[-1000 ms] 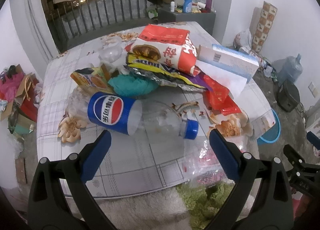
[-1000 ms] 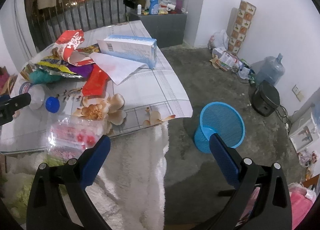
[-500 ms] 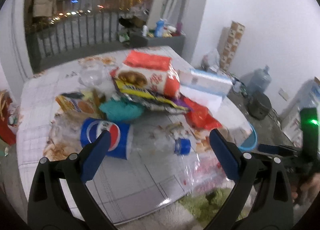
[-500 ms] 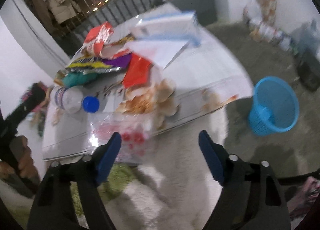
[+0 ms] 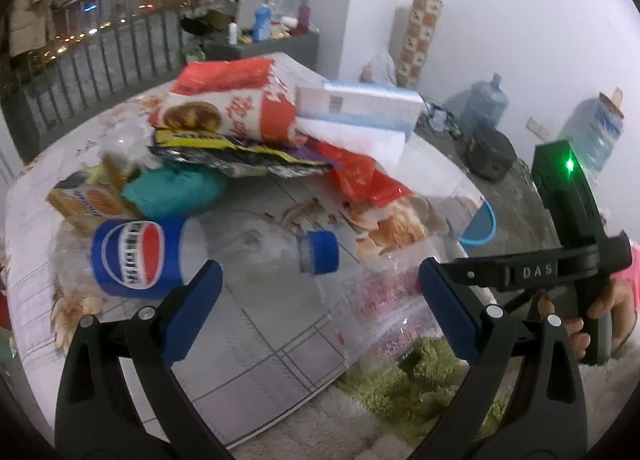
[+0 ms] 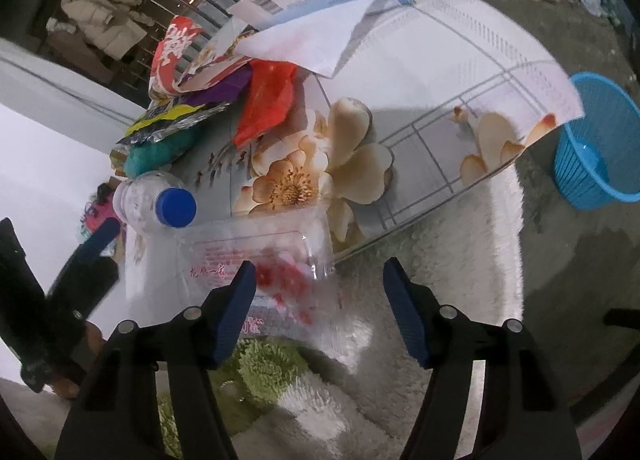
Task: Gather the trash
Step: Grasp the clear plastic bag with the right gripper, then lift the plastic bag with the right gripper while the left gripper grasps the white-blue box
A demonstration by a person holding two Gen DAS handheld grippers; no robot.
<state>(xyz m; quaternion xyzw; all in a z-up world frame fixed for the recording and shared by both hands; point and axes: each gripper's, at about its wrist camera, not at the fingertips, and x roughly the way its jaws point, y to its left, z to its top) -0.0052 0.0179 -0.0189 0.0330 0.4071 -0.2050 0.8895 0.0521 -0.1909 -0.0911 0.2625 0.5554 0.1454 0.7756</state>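
Trash is heaped on a flowered table (image 5: pixel 256 340): a red-and-white snack bag (image 5: pixel 232 107), a blue-and-white box (image 5: pixel 360 107), a red wrapper (image 5: pixel 360 179) and a teal bag (image 5: pixel 172 187). A Pepsi bottle (image 5: pixel 140 256) with a blue cap (image 6: pixel 176 201) lies on its side just ahead of my open, empty left gripper (image 5: pixel 320 308). A clear plastic container (image 6: pixel 260 256) with red print hangs over the table's near edge. My right gripper (image 6: pixel 320 300) hovers over its near corner with jaws closing; the pads are not pressing on it.
A blue mesh basket (image 6: pixel 592 155) stands on the floor to the right of the table. A white and green shaggy rug (image 6: pixel 400 268) lies below the table edge. Water jugs (image 5: pixel 484 103) and a black pot (image 5: pixel 490 151) sit by the far wall.
The right gripper has dropped and swung left toward the clear container, and its jaws have narrowed. The left gripper tilted and rolled; the right gripper and the hand on it now show at its right.
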